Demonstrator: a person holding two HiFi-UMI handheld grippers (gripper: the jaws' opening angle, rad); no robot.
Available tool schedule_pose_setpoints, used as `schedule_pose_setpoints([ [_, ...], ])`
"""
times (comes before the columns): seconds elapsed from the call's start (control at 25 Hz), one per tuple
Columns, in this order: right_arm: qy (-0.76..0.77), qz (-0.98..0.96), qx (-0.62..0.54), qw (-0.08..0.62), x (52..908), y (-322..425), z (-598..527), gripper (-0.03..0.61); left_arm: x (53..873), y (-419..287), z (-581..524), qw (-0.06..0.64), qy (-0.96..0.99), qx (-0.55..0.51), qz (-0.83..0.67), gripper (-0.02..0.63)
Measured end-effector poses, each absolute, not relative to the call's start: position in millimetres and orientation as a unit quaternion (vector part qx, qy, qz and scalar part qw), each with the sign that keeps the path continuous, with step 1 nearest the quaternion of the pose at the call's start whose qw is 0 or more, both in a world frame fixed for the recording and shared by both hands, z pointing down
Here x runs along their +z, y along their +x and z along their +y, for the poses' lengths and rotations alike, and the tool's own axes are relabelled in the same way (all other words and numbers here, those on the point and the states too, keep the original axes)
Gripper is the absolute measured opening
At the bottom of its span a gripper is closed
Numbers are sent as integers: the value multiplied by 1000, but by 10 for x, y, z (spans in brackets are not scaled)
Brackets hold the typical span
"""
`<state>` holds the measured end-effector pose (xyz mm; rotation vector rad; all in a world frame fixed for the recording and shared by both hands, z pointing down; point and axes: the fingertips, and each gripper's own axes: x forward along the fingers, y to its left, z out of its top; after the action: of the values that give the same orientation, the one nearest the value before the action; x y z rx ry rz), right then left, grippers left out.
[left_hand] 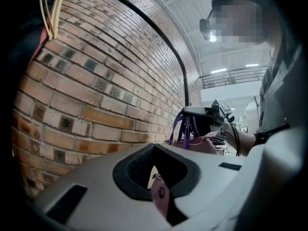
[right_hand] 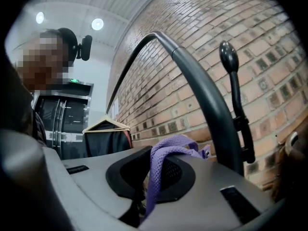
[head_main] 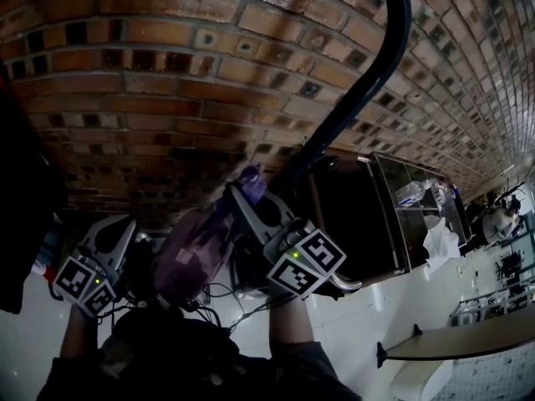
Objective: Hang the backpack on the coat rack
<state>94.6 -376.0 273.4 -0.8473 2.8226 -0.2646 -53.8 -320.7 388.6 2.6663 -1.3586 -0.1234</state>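
The pink-purple backpack [head_main: 196,249] hangs between my two grippers in front of the brick wall. My right gripper [head_main: 249,184] is raised and shut on its purple top strap [right_hand: 166,153], which loops over the jaws. It sits right beside the coat rack's curved black tube [head_main: 368,82], near a knob-tipped hook [right_hand: 230,57]. My left gripper [head_main: 127,228] is lower left and is shut on a fold of the pink backpack fabric [left_hand: 161,196]. The left gripper view also shows the purple straps [left_hand: 185,129] hanging from the right gripper [left_hand: 207,113].
The brick wall [head_main: 167,82] stands close behind the rack. A dark garment on a wooden hanger [right_hand: 108,129] hangs to the left along the rack. A dark glass-door cabinet [head_main: 359,215] stands to the right, with a table edge [head_main: 468,341] beyond it.
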Motion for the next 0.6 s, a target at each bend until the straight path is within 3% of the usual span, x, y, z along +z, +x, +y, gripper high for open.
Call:
schedule_pose_setpoints([
  [0.6, -350, 925, -121, 80, 3300, 1271, -3613, 25, 4013, -332, -3273, 88, 909, -16, -407, 26],
])
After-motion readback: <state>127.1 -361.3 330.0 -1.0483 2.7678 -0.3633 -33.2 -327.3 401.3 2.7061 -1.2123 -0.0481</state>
